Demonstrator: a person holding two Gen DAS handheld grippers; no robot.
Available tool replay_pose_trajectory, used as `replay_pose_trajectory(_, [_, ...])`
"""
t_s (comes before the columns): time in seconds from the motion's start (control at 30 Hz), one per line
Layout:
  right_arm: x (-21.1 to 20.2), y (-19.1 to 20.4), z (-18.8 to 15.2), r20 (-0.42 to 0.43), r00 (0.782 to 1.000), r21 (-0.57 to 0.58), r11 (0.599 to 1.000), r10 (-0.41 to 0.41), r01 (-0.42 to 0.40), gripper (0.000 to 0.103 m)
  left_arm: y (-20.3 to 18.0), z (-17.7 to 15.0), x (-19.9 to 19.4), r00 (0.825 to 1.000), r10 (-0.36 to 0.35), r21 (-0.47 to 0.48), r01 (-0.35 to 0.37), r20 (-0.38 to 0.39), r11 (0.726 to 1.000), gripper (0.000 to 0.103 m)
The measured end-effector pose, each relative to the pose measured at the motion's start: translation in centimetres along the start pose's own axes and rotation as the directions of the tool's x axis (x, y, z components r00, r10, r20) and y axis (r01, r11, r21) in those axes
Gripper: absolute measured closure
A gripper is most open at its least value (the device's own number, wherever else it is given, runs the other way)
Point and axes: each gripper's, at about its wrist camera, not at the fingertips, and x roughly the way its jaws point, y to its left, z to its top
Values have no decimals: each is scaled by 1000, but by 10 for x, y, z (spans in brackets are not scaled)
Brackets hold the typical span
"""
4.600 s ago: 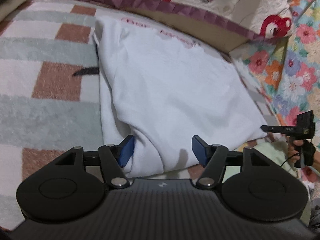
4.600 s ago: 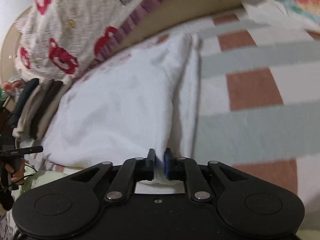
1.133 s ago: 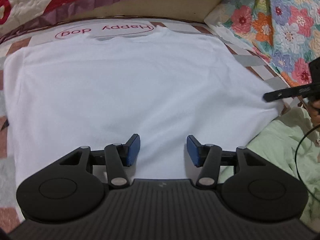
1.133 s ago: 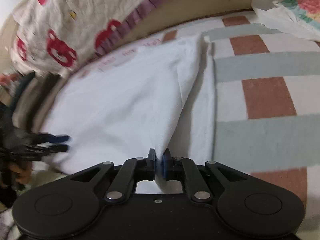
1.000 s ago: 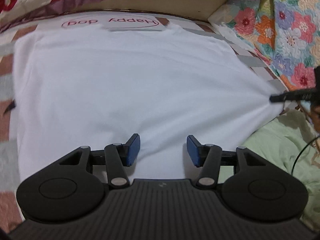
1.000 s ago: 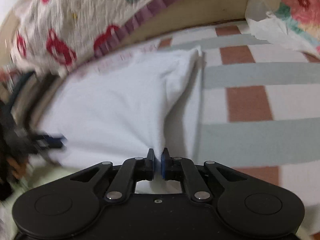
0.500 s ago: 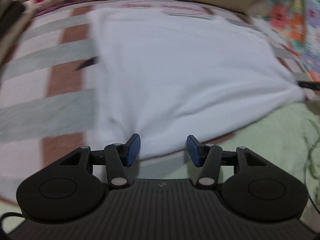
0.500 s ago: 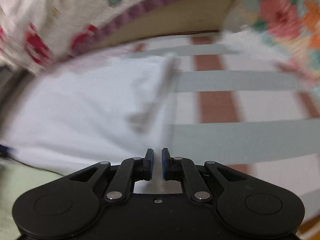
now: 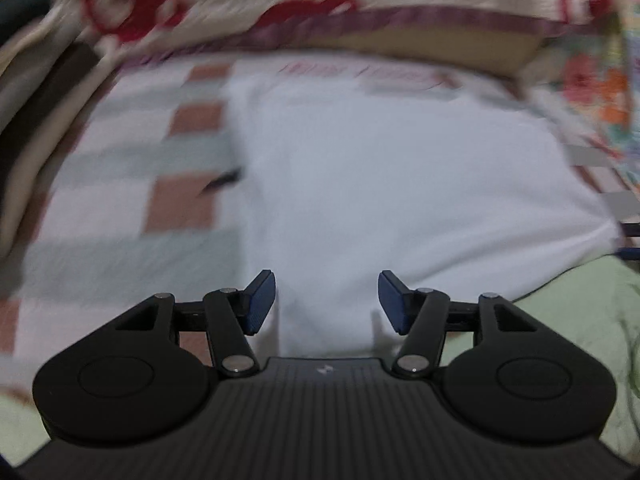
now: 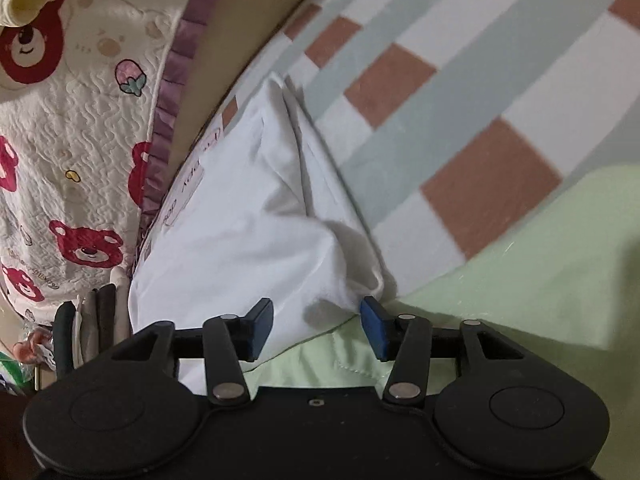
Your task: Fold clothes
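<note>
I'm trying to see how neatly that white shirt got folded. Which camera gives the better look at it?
The right wrist view: it is sharp, and the white shirt shows its layered fold edges and a rumpled near corner between the open right gripper fingers. The left wrist view shows the shirt's whole top beyond the open left gripper, but motion blur hides the creases.

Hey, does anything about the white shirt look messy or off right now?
Yes. The white shirt is not lying flat: its near corner by the open right gripper is bunched into a raised ridge with loose creases, and its near edge hangs over onto the green cloth. Neither gripper holds it.
</note>
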Motion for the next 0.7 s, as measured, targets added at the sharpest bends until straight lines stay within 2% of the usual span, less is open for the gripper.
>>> replay_pose_trajectory(0.03, [4,2,-2,12,1000,5,1000,0,0,45,-8,4,1,999,-29,26,28,23,999,47])
replay_pose_trajectory(0.1, [13,5,-7,41,999,18,1000,1,-2,37,-26,10,9,996,-81,75,77,48,994,47])
replay_pose_trajectory(0.17, [18,9,-12,98,995,51,999,10,-15,26,-44,14,22,990,-129,122,121,58,985,46])
replay_pose_trajectory(0.23, [24,15,-19,131,991,51,998,22,-29,26,-62,19,34,982,-176,165,163,67,973,46])
replay_pose_trajectory(0.27, [28,18,-23,140,990,42,998,29,-35,41,-69,21,39,979,-192,166,178,73,970,46])
replay_pose_trajectory(0.3, [32,21,-27,150,988,33,999,36,-42,63,-77,23,44,975,-208,168,193,79,967,46])
replay_pose_trajectory(0.33, [35,24,-31,160,986,25,999,43,-47,93,-85,26,49,971,-224,170,207,85,963,46])
replay_pose_trajectory(0.37, [33,28,-32,184,981,14,998,61,-65,94,-92,28,54,967,-240,169,223,90,960,46])
replay_pose_trajectory(0.43, [16,43,-33,262,953,-54,988,155,-146,94,-102,30,60,955,-288,142,276,73,951,44])
replay_pose_trajectory(0.57, [-14,64,-38,281,940,-196,971,192,-140,95,-116,24,76,910,-409,88,413,-62,906,43])
replay_pose_trajectory(0.6, [-18,66,-39,280,941,-222,966,191,-130,95,-116,26,77,908,-415,82,419,-58,905,43])
replay_pose_trajectory(0.7, [-2,50,-41,241,965,-223,973,104,-49,95,-115,29,80,901,-432,63,434,-45,899,42])
